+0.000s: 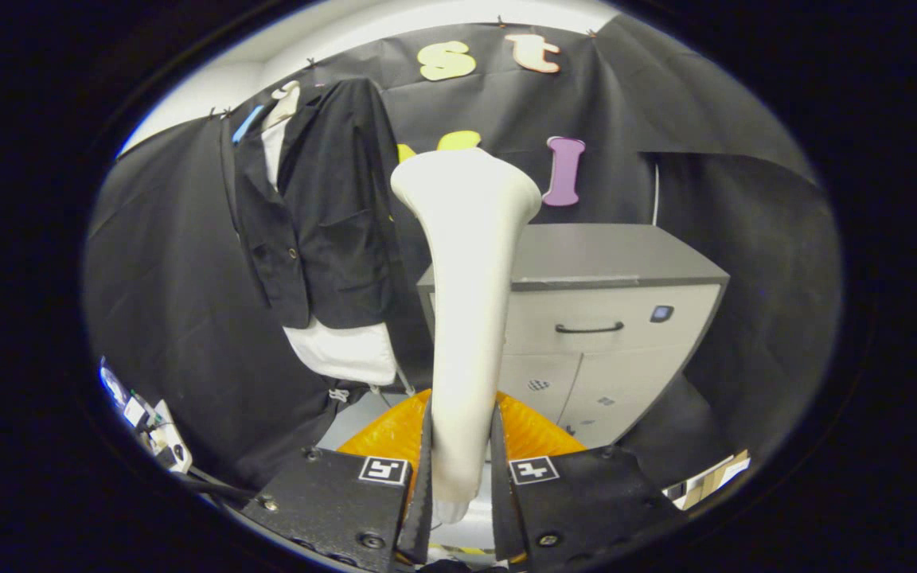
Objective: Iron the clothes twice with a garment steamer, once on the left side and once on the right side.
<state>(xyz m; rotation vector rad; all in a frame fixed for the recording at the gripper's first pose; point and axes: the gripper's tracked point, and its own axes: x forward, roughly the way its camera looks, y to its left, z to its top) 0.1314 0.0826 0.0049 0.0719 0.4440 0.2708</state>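
A white garment steamer (468, 302) stands upright between my fingers, its flared head at the top. My gripper (461, 454) is shut on the steamer's handle, both fingers pressing its lower part. A black jacket (319, 215) over a white shirt (347, 350) hangs on a hanger against the booth's black wall, ahead and to the left of the steamer head. The head is apart from the jacket, held off to its right.
A grey cabinet (610, 318) with a dark drawer handle stands behind and right of the steamer. An orange surface (395, 434) lies just past the fingers. Small devices with cables (144, 418) sit low at the left. Cardboard pieces (713, 477) lie low at the right.
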